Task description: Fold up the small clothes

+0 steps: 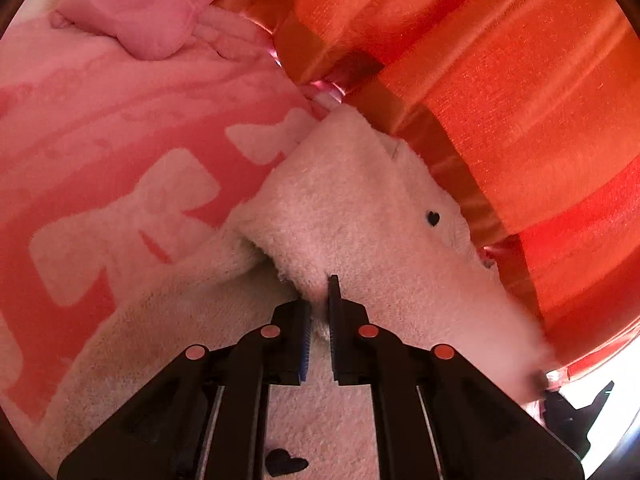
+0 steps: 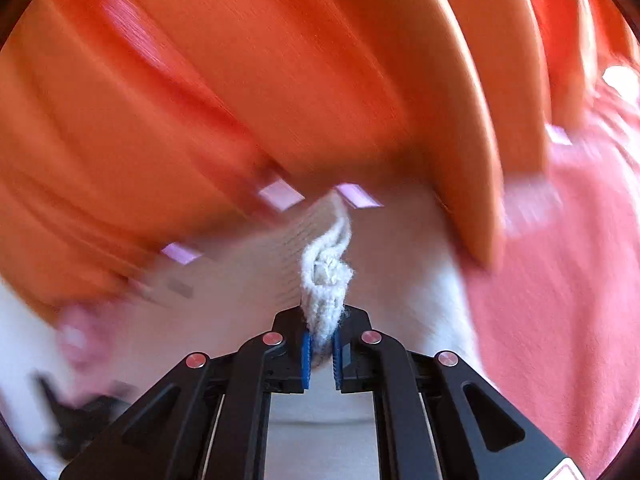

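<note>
Left wrist view: the left tool [image 1: 320,304] is clamped on a fold of the fluffy white garment [image 1: 360,208], which lies on the pink bow-print blanket [image 1: 120,168] beside orange striped fabric [image 1: 500,100]. In the blurred right wrist view, the right tool [image 2: 322,332] pinches the garment's ribbed edge [image 2: 326,276]. To fold cleanly, I'd carry both pinched points together, level and taut, so the edge lands straight.

white garment [image 1: 360,208]: fluffy, looped terry-like cloth | pink blanket [image 1: 100,120]: soft matt fleece | orange curtain [image 1: 500,80]: woven cloth, slight sheen | left gripper [image 1: 320,304]: matt black plastic, ribbed blue pads
</note>
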Motion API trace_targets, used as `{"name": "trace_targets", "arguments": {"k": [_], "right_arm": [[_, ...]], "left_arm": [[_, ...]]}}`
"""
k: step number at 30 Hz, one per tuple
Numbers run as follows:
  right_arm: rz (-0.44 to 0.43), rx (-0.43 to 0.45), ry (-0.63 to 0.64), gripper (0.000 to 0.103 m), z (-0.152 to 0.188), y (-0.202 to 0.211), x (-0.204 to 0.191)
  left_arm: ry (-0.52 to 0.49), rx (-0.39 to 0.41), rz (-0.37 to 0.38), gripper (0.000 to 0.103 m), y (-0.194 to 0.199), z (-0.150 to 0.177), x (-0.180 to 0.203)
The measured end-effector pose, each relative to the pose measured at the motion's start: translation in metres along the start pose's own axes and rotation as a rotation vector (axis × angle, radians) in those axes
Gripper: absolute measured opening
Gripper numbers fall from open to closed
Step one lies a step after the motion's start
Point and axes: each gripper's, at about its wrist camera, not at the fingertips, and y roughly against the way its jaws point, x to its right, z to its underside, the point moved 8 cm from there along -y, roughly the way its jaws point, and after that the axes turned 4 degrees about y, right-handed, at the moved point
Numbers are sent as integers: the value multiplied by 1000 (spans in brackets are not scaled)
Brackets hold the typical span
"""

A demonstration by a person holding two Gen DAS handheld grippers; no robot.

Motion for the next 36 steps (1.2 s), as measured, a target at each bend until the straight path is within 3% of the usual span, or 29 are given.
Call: {"name": "trace_targets", "arguments": {"k": [2,4,6,10,11,12,14,16,18,20,22,24,27,28,30,34,35,36], "right_arm": [[-49,20,-50,7,-1,8,0],[-97,123,33,7,-20,41,-25],[-90,154,67,7,-28,50,-32],[11,-14,-4,6,9,-1,9],[-7,18,-15,6,7,6,11],[5,-3,-7,9,5,12,8],[15,27,4,19,-5,45,1],[33,54,12,28,-11,75,4],[33,30,3,46,5,112,16],[17,-18,29,59,32,141,35],[29,-86,47,63,68,160,58],[17,-233,60,63,121,174,86],[-61,-370,52,63,178,186,103],[-88,-394,50,63,192,192,106],[-157,-434,38,64,209,191,103],[-176,-410,48,67,207,188,88],[-177,-419,60,65,207,186,82],[-166,-426,76,62,208,185,78]], "left_arm": [[-21,2,-9,7,1,2,-1],[-35,4,-17,7,2,1,-1],[-30,3,-18,7,2,0,-1],[-56,1,-27,7,3,3,0],[-65,-2,-29,10,4,4,1],[-81,-3,-37,12,7,5,2],[-101,2,-51,12,16,5,2],[-97,9,-62,23,34,1,0],[-90,-6,-67,50,57,3,-5],[-115,-38,-82,59,84,14,-18],[-168,-83,-101,64,104,30,-33],[-202,-130,-138,74,125,51,-56],[-181,-239,-167,83,144,88,-91],[-162,-263,-153,83,150,99,-97],[-183,-234,-136,85,162,109,-98],[-143,-279,-115,84,162,125,-91],[-145,-283,-116,77,163,128,-88],[-166,-285,-122,57,162,131,-84]]}}
